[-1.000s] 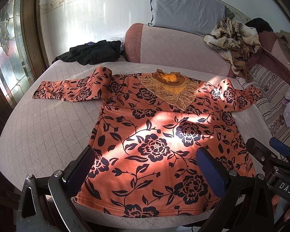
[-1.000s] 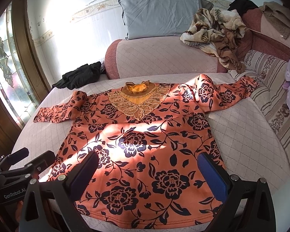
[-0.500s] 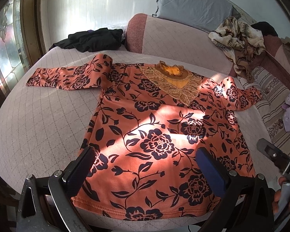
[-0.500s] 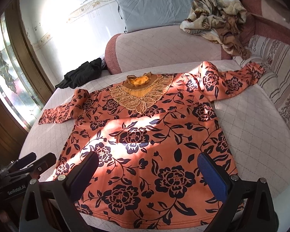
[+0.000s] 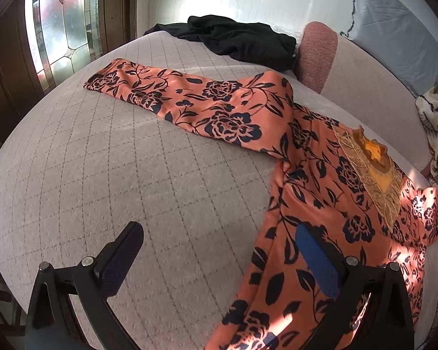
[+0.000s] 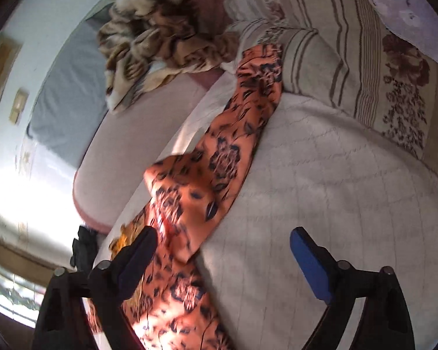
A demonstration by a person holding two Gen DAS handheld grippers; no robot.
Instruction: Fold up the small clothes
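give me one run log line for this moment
stage: reaching for sleeves | left gripper: open, over bed beside top | right gripper: closing, empty, at right sleeve | fold: not begun

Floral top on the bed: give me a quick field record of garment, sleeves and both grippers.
garment: orange floral top, flat on quilted bed, unfolded
left sleeve: stretched out toward window
right sleeve: stretched toward striped cushion
left gripper: open, nothing held
right gripper: closing, nothing between its fingers
nearby: black garment
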